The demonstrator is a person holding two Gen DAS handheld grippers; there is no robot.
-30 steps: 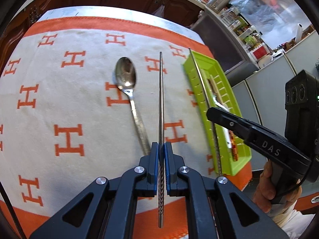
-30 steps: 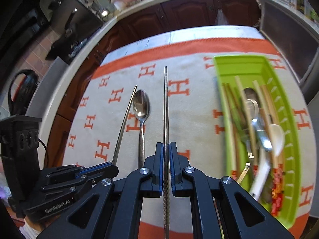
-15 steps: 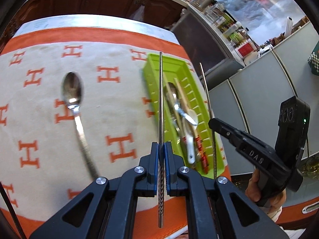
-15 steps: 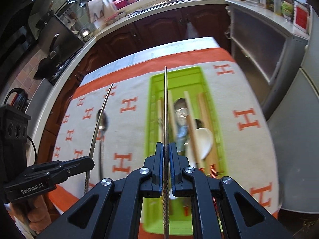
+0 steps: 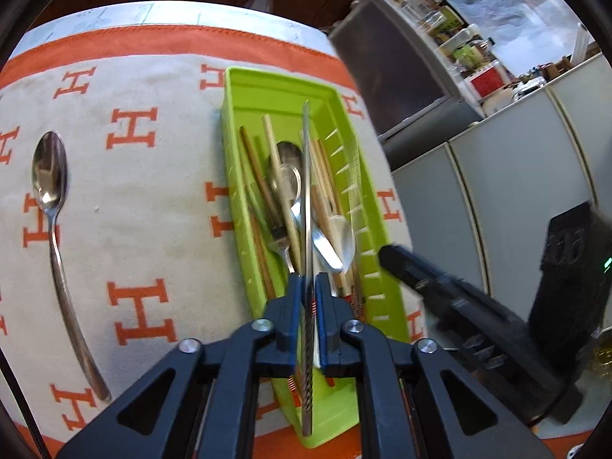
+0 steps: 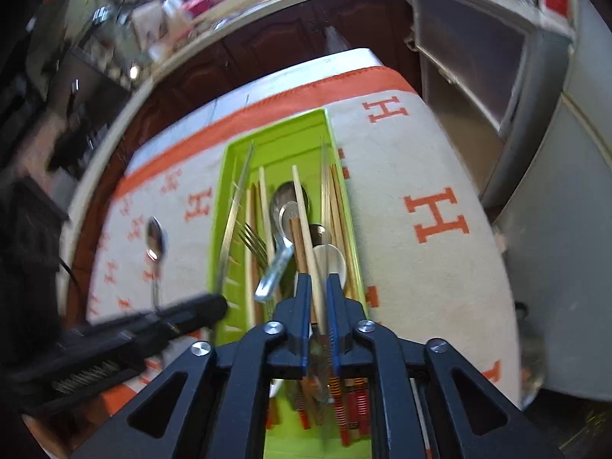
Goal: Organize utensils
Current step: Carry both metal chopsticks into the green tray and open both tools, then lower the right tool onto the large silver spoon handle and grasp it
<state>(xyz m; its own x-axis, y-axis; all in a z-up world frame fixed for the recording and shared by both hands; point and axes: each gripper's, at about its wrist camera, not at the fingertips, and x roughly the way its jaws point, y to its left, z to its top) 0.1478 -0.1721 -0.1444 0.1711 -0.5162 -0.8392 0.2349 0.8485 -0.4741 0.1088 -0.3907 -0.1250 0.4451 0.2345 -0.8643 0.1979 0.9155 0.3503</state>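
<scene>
Both grippers have swung over the green tray [image 5: 378, 267] since half a second ago. The left gripper [image 5: 310, 298], jaws now slightly parted, has a metal chopstick [image 5: 306, 191] between them pointing toward 12 o'clock over the cutlery. The right gripper [image 6: 317, 298] has opened; its chopstick [image 6: 324, 191] is blurred between the pads. A spoon [image 5: 53, 206] remains on the cloth [image 5: 153, 199] at 9 o'clock.
</scene>
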